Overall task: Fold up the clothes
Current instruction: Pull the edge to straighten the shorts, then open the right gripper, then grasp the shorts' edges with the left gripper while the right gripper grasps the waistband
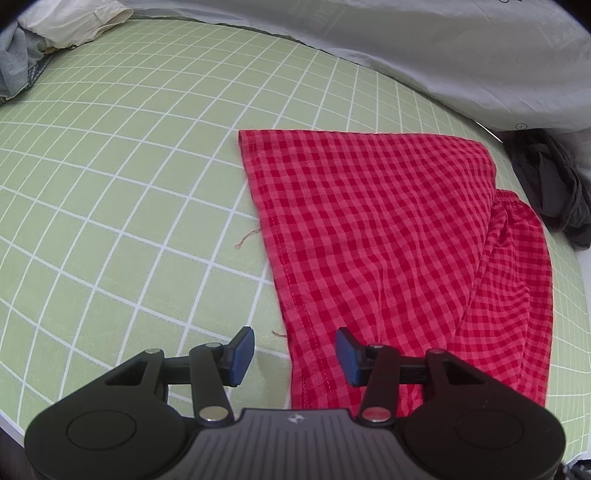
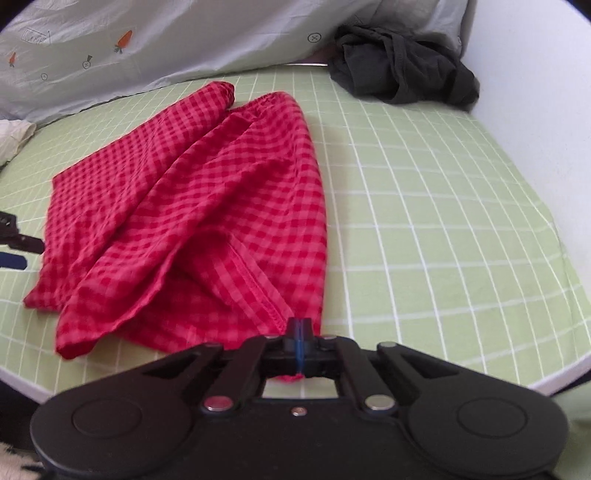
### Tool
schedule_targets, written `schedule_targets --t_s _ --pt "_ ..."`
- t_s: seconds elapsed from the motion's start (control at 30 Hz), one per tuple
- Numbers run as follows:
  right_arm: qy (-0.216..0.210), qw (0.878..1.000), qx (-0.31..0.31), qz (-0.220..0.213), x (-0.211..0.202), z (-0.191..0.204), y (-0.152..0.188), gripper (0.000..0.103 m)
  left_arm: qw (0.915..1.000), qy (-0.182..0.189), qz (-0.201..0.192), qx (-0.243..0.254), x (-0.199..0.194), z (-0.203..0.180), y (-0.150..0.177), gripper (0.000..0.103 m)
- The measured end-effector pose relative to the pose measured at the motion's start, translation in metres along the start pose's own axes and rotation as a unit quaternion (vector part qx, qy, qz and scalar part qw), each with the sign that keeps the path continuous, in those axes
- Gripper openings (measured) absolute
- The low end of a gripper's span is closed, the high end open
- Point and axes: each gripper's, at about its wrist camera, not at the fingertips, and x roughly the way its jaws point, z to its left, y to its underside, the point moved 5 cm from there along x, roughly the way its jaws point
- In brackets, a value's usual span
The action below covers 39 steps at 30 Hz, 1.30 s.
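A red checked garment (image 1: 388,229) lies partly folded on the green grid sheet (image 1: 129,166); it also shows in the right wrist view (image 2: 207,206). My left gripper (image 1: 294,352) is open and empty, its blue pads astride the garment's near left hem, just above it. My right gripper (image 2: 299,332) is shut on the garment's near right corner, with red cloth pinched between the pads and a bit poking out below. The left gripper's fingers (image 2: 18,243) show at the left edge of the right wrist view.
A dark grey garment (image 2: 399,70) is bunched at the far right, also in the left wrist view (image 1: 554,192). A pale grey quilt (image 2: 147,44) runs along the back. Cream and grey clothes (image 1: 55,33) lie at the far left. The bed's near edge (image 2: 554,384) is close.
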Motion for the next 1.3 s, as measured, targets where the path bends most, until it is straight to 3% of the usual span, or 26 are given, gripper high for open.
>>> schedule_targets --t_s 0.17,0.23,0.3,0.4,0.53,0.9,1.0,1.03,1.07,1.1,1.13,1.2,1.3 --pt "-0.014 1.000 0.009 0.026 -0.002 -0.003 0.015 0.003 0.9999 -0.006 -0.003 -0.011 0.003 0.003 -0.008 0.050" --pt "-0.021 0.999 0.031 0.005 -0.006 -0.008 0.001 0.031 0.9998 -0.007 -0.009 -0.015 0.005 0.005 -0.016 0.050" --pt "-0.025 0.998 0.046 -0.022 -0.007 -0.010 -0.020 0.044 0.9996 -0.008 -0.016 -0.021 0.007 0.006 -0.025 0.050" --pt "-0.022 0.997 0.062 -0.042 0.005 -0.011 -0.056 0.045 0.9992 -0.011 -0.025 -0.030 0.014 0.008 -0.040 0.050" --pt "-0.031 0.995 0.077 -0.053 0.032 -0.006 -0.101 0.058 0.9984 -0.016 -0.039 -0.038 0.024 0.010 -0.065 0.056" --pt "-0.060 0.995 0.062 -0.050 0.132 -0.014 -0.223 0.070 0.9960 -0.021 -0.070 -0.052 0.057 0.016 -0.123 0.057" --pt "-0.076 0.994 0.067 -0.039 0.157 -0.003 -0.252 0.070 0.9954 -0.025 -0.078 -0.049 0.063 0.013 -0.135 0.051" --pt "-0.084 0.993 0.070 -0.031 0.165 0.002 -0.260 0.067 0.9953 -0.027 -0.080 -0.047 0.064 0.012 -0.139 0.044" --pt "-0.093 0.993 0.072 -0.022 0.173 0.006 -0.268 0.062 0.9950 -0.034 -0.082 -0.045 0.066 0.011 -0.142 0.028" --pt "-0.102 0.992 0.072 -0.011 0.181 0.011 -0.275 0.045 0.9952 -0.034 -0.080 -0.044 0.068 0.010 -0.145 0.010" --pt "-0.110 0.992 0.069 -0.002 0.189 0.016 -0.282 0.022 0.9954 -0.035 -0.078 -0.042 0.071 0.009 -0.148 0.005" --pt "-0.114 0.992 0.052 -0.005 0.199 0.024 -0.296 0.006 0.9956 -0.023 -0.079 -0.046 0.076 0.007 -0.155 0.001" --pt "-0.089 0.995 0.027 -0.040 0.207 0.026 -0.324 0.003 0.9933 -0.022 -0.103 -0.048 0.076 0.001 -0.173 0.001"
